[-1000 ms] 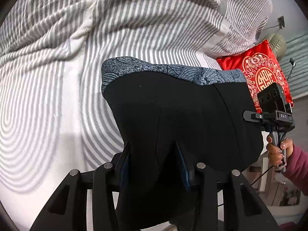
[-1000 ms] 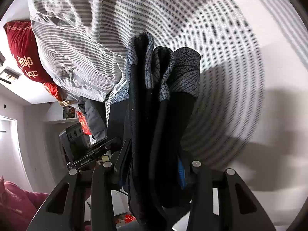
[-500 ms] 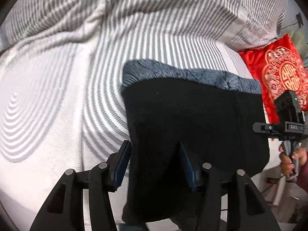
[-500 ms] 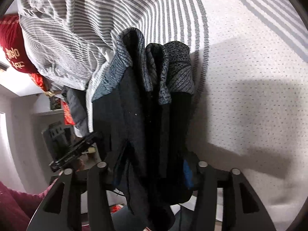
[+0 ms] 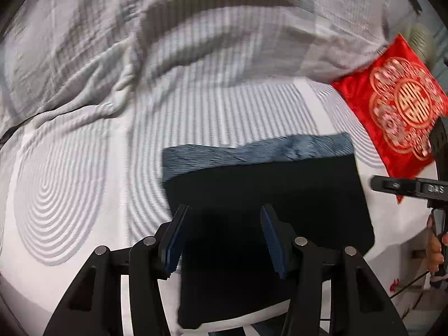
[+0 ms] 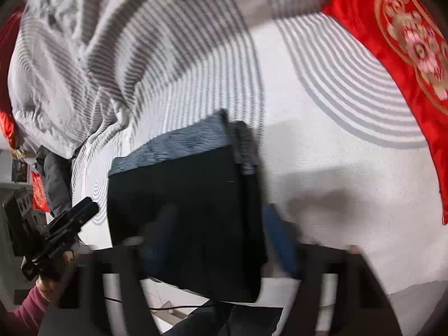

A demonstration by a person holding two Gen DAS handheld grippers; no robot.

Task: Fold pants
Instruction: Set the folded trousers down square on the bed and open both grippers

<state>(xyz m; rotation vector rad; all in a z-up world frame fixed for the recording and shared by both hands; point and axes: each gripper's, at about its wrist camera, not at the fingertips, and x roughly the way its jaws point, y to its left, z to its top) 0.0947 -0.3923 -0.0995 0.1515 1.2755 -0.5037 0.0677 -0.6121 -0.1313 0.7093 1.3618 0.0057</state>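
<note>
My black pants with the blue-grey patterned waistband [image 5: 266, 196] lie folded into a flat rectangle on the bed, on the white sheet with grey ringed stripes [image 5: 70, 196], waistband edge away from me and the near end at the edge of the mattress. My left tongs [image 5: 221, 238] hang over the near part of the bundle, blue pads [image 5: 175, 240] spread apart, one over the pants' left edge and one over the black cloth; neither presses on anything, so that side is released. From the right wrist the picture is smeared: my right tongs [image 6: 221, 240] straddle the near right portion of the pants [image 6: 182, 196], jaws closing, with black cloth between them, but through the blur I cannot tell whether the pads are biting. The stacked layers show along the bundle's right side. A red satin cushion with gold embroidery [image 5: 397, 106] sits just beside the pants' far right corner, and the rumpled grey-striped duvet [image 5: 196, 28] is heaped beyond.
</note>
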